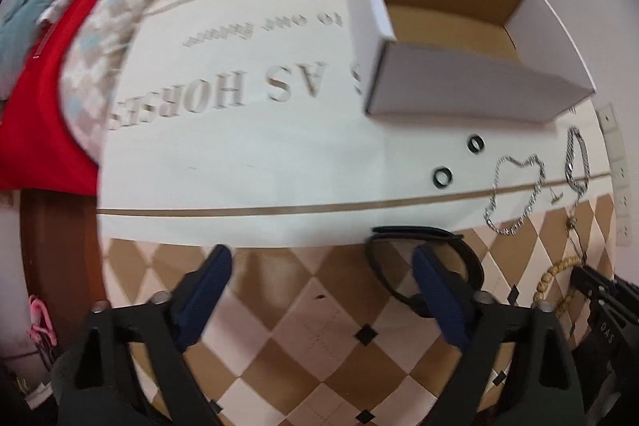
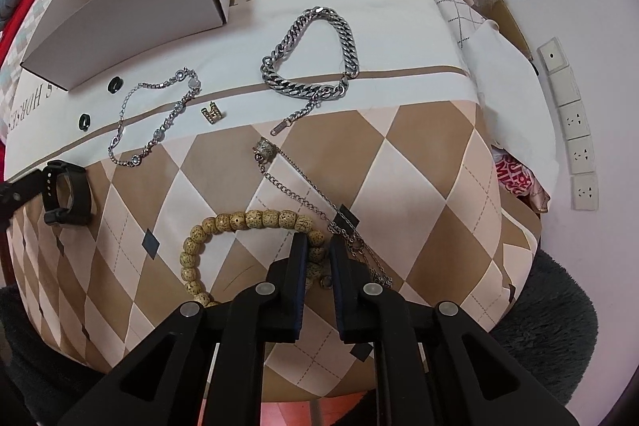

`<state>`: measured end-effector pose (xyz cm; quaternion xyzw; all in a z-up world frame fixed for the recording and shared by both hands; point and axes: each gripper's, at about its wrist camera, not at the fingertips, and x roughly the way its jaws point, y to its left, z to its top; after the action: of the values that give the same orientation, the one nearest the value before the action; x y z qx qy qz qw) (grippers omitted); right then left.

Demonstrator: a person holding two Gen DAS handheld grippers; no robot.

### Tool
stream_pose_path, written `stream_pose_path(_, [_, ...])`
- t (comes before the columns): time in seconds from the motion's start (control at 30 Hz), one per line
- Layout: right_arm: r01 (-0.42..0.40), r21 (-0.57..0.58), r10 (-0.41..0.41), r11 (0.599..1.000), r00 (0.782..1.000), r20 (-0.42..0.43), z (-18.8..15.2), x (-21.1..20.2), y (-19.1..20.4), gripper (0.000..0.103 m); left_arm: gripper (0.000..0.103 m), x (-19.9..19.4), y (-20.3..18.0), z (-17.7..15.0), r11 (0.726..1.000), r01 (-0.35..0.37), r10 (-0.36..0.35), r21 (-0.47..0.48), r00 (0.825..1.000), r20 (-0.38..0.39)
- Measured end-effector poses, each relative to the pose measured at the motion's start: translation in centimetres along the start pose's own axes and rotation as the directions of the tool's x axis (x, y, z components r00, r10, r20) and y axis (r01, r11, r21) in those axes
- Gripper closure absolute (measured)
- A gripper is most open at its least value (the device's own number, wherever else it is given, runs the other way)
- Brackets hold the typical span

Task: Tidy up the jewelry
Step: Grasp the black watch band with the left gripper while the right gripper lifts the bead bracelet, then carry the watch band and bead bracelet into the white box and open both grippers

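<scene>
An open white cardboard box (image 1: 459,82) stands on the patterned cloth; it also shows in the right wrist view (image 2: 131,14). My left gripper (image 1: 319,266) is open, its right finger over a black watch band (image 1: 423,258), also in the right wrist view (image 2: 66,192). My right gripper (image 2: 318,246) is shut on a wooden bead bracelet (image 2: 239,222). A heavy silver chain bracelet (image 2: 315,58), a thin silver bracelet (image 2: 155,118), a small gold ring (image 2: 213,114), two black rings (image 2: 116,84) and a thin necklace with a ring (image 2: 303,194) lie on the cloth.
A red and checked bundle of cloth (image 1: 60,66) lies at the left. A white power strip (image 2: 571,122) sits against the wall at the right. Folded fabric and a cardboard piece (image 2: 479,10) lie at the far right.
</scene>
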<state>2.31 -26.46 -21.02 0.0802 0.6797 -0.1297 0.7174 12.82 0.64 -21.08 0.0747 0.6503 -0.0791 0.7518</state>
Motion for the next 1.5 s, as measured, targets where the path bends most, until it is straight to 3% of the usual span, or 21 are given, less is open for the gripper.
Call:
stream_pose_path(0.07, [0.001,-0.004,-0.001,1.000,1.000,-0.003,0.0,0.0,-0.2,0.089,0.038,0.6,-0.4,-0.2,1.000,0.023,-0.023,0.015,1.000,-0.018])
stream_pose_path(0.13, [0.003,-0.003,-0.003,1.000,1.000,-0.003,0.1,0.0,-0.1,0.089,0.066,1.1,-0.8,-0.3,0.999,0.040,-0.040,0.027,0.999,-0.028])
stream_pose_path(0.17, [0.008,-0.008,-0.008,1.000,1.000,-0.003,0.0,0.0,0.1,0.089,0.068,0.9,-1.0,-0.4,0.999,0.031,-0.030,0.040,0.999,-0.009])
stream_pose_path(0.23, [0.020,-0.020,-0.020,1.000,1.000,0.001,-0.1,-0.1,0.6,0.089,0.095,0.7,-1.3,-0.5,0.998,0.040,-0.041,0.052,0.999,0.007])
stream_pose_path(0.4, [0.060,-0.083,-0.059,0.995,0.998,0.021,-0.3,-0.4,2.6,0.093,0.099,-0.5,-1.9,-1.4,0.998,0.010,-0.015,0.070,0.997,0.070])
stream_pose_path(0.5, [-0.002,-0.063,0.004,0.998,1.000,0.025,-0.2,-0.6,2.8,0.094,0.102,-1.8,-1.6,-1.8,0.998,0.009,-0.015,0.066,0.995,0.096])
stream_pose_path(0.77, [-0.160,-0.063,0.167,0.985,0.978,0.122,0.8,-5.8,4.6,0.094,0.102,-7.5,-0.5,-0.6,0.999,0.017,-0.026,0.044,0.978,0.205])
stream_pose_path(0.93, [-0.212,-0.102,0.229,0.972,0.952,0.201,2.8,-10.0,5.9,0.094,0.101,-10.3,0.4,1.7,0.997,0.071,-0.075,0.026,0.965,0.251])
stream_pose_path(1.0, [-0.215,-0.117,0.237,0.970,0.943,0.233,3.8,-11.4,6.3,0.094,0.096,-10.4,1.3,2.0,0.994,0.105,-0.099,-0.011,0.963,0.251])
stream_pose_path(1.07, [-0.215,-0.123,0.240,0.969,0.937,0.254,4.4,-12.1,6.5,0.094,0.083,-9.5,1.9,1.9,0.991,0.131,-0.121,-0.036,0.971,0.208])
stream_pose_path(1.13, [-0.216,-0.122,0.242,0.969,0.934,0.264,4.8,-12.4,6.8,0.094,0.051,-7.5,3.1,1.3,0.976,0.192,-0.178,-0.098,0.974,0.139])
stream_pose_path(1.33, [-0.238,-0.094,0.254,0.967,0.939,0.231,4.7,-11.1,6.5,0.094,0.051,-1.8,4.3,-1.6,0.908,0.312,-0.327,-0.278,0.945,-0.009])
stream_pose_path(1.43, [-0.237,-0.079,0.248,0.968,0.947,0.206,4.1,-9.8,6.2,0.094,0.053,-0.5,3.5,-2.2,0.901,0.316,-0.342,-0.298,0.939,-0.038])
stream_pose_path(1.5, [-0.235,-0.065,0.243,0.970,0.950,0.194,3.7,-9.1,5.9,0.094,0.053,-0.1,2.4,-2.1,0.917,0.291,-0.315,-0.271,0.948,-0.047])
